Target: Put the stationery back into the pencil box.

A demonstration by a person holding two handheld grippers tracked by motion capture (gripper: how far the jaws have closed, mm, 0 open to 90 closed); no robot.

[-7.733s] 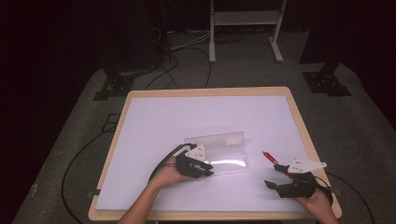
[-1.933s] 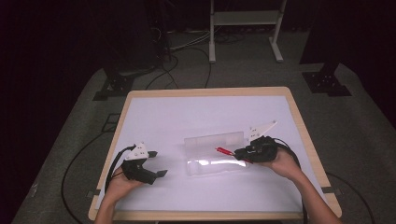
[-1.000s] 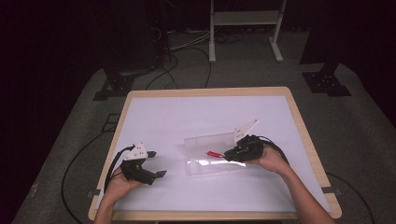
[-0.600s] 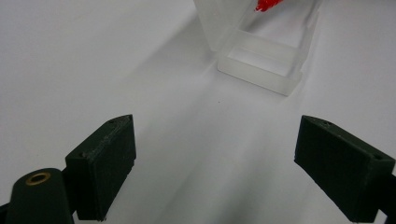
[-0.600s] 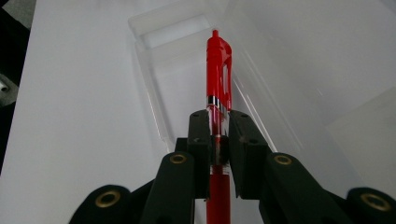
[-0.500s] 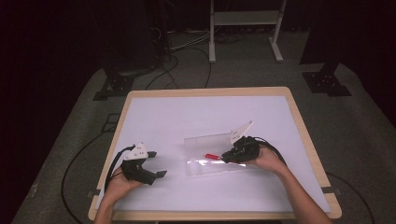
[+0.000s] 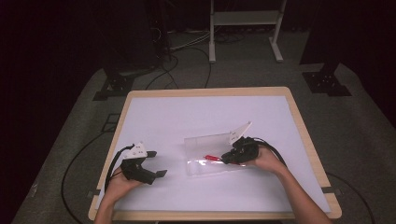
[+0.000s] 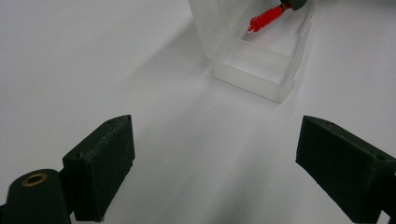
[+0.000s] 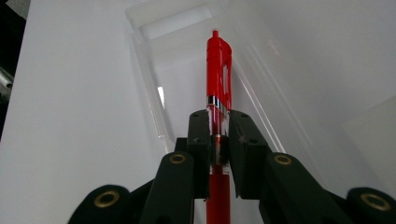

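- The right gripper (image 9: 218, 135) is clamping a red plastic pen (image 9: 218, 65), holding it over the clear plastic open case (image 7: 205, 161) on the white table (image 7: 187, 116).
- The left gripper (image 8: 215, 172) is resting well apart, jaws spread wide.

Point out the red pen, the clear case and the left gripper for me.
red pen (image 9: 218, 70), right gripper view, on its clip end above the case.
clear case (image 8: 254, 77), left gripper view, on its near end wall.
left gripper (image 7: 159, 173), high view, midway between its open fingertips.
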